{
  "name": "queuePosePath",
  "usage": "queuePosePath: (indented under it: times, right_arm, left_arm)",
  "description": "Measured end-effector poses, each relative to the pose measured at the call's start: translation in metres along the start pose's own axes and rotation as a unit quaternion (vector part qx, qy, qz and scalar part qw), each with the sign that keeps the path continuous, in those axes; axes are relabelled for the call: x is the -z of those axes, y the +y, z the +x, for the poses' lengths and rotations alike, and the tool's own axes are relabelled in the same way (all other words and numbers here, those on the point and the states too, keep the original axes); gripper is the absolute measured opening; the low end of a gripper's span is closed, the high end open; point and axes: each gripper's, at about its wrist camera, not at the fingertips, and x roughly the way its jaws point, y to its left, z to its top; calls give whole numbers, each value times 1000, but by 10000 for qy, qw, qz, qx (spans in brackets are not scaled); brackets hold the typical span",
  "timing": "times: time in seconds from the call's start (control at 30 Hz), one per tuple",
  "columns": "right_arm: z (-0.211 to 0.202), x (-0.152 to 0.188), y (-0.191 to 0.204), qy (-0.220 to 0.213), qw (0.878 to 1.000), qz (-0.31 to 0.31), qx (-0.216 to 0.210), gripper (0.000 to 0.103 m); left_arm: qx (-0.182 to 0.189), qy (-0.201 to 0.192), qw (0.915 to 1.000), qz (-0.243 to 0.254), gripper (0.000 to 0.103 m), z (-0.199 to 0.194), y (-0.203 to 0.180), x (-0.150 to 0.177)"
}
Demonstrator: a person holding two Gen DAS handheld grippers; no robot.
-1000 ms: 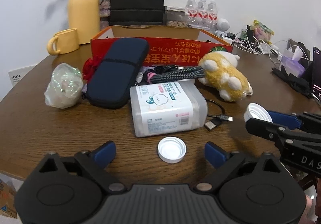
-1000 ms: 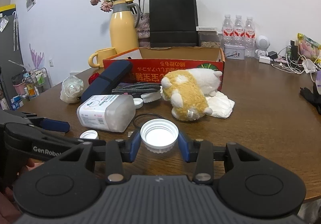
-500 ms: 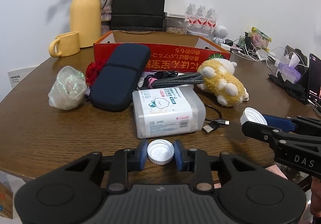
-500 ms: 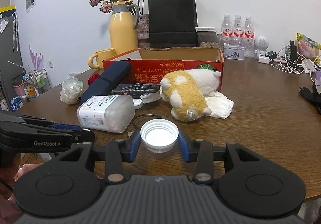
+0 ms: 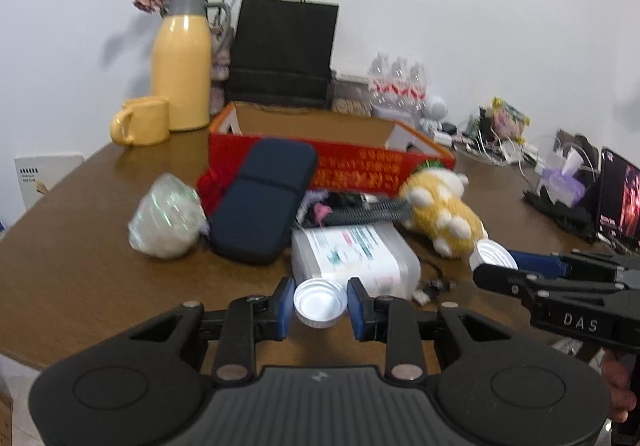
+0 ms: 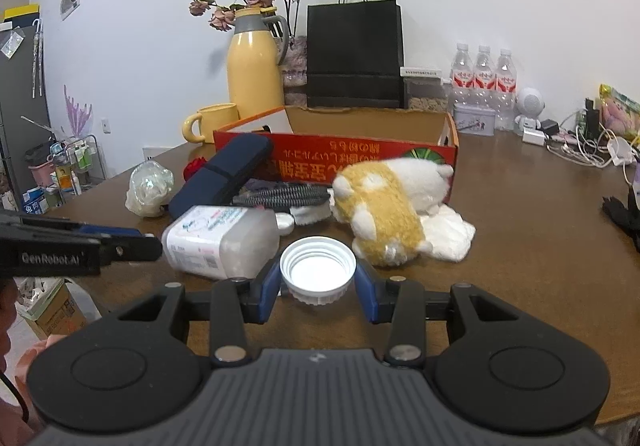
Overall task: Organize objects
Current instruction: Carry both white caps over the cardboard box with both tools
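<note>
Small cap [image 5: 320, 303] pinched in left hand-held gripper [image 5: 320, 308], wide cap [image 6: 317, 271] clamped in right hand-held gripper [image 6: 318, 286]

Close wrist views, shared table [image 5: 80, 266]

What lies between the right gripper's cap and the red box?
In the right wrist view, the plush toy and a white cloth lie between the cap and the red box.

Home room: cluttered table [image 6: 520, 246], vase [image 6: 256, 66], plush [image 6: 384, 206].
</note>
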Motion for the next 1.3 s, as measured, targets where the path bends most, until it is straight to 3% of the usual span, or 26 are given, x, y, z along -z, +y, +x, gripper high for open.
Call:
queuePosePath:
  times: [0.27,0.53,0.83,1.3]
  right_arm:
    - [14,-34,0,-282,9996,-65,23,41]
    - [42,-76,-9,-490,9987,-39,146,41]
    - [90,-119,-21,-350,9987,-19,361,41]
    - [166,-161,-53,142,9984,264,478,41]
  left_arm:
    - [-105,-585,9982,41,27,2,7,-44]
    - [-162,-896,9958,121,27,31,5,-93]
    - [-298,-687,9972,30,27,96,3,-141]
    - [-696,-166,9974,4,27,178,-8,-179]
